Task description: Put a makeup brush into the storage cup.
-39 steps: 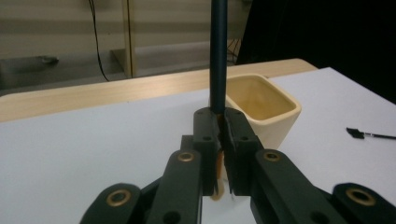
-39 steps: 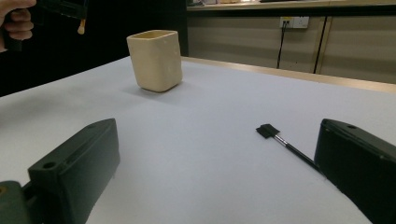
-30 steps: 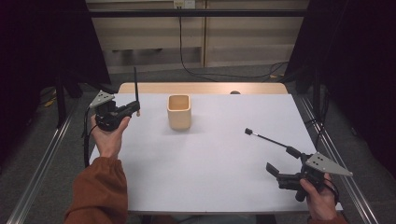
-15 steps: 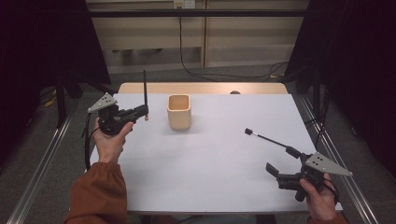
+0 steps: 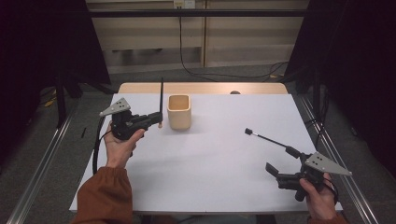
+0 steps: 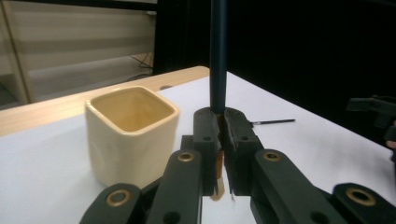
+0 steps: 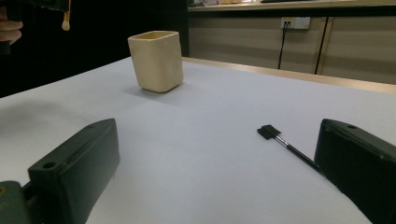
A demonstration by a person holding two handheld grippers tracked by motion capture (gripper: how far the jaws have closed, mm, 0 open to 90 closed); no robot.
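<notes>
From the high view, the left tool [image 5: 156,119] is held above the white worktop [image 5: 205,177], just left of the cream cup [image 5: 179,111]. Its jaws are clamped on a brush [image 5: 161,99] that stands upright, the dark handle pointing up and the pale tip hanging below the jaws, above the worktop. The brush is just beside the cup's left wall, apart from it and outside the cup. The cup stands upright near the far edge of the worktop. At the near right corner, the right tool [image 5: 275,171] rests low in the person's hand. A second brush [image 5: 273,140] lies flat on the worktop, running from near that tool toward the middle, its small dark head farthest from the hand.

In the left gripper view, the left tool [image 6: 222,135] has both jaws pressed together on the brush [image 6: 218,56], whose dark handle rises out of the top of the frame while the tan tip shows beneath the pads. The cup [image 6: 130,133] sits close at the left, its hollow open to the camera. Farther off on the right lies the second brush [image 6: 273,122].

In the right gripper view, the right tool [image 7: 215,163] has its jaws spread wide, with bare worktop between them. The second brush [image 7: 285,142] lies just beside the right-hand jaw, untouched. The cup [image 7: 156,60] stands well beyond.
</notes>
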